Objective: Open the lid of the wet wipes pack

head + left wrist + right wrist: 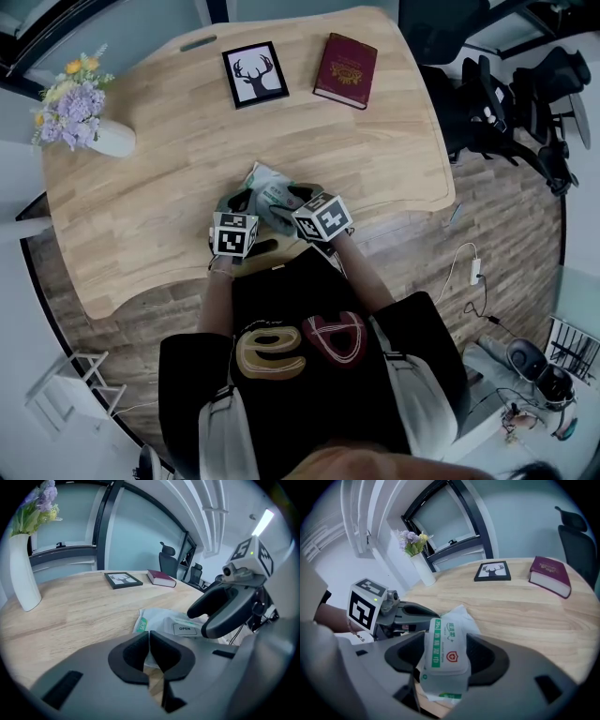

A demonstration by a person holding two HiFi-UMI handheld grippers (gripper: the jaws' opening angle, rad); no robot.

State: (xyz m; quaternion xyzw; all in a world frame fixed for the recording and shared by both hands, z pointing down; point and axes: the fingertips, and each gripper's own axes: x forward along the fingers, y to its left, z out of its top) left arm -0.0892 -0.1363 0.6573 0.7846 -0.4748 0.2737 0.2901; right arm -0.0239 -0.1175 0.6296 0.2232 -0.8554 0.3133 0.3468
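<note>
Vase [111, 141] holding flowers [75, 98] at upper left of table [169, 206], wipes pack [445, 639] lower centre near the table edge, right gripper [444, 660] clamped across its sides, left gripper [150, 651] pinched on its edge film, forearms reaching forward side by side.

Wet wipes pack [164, 618] — near end hidden behind the fingers [131, 656] of the left gripper [149, 635].

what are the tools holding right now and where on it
The wet wipes pack: the right tool clamps it across its width, the left tool pinches its near edge.
</note>
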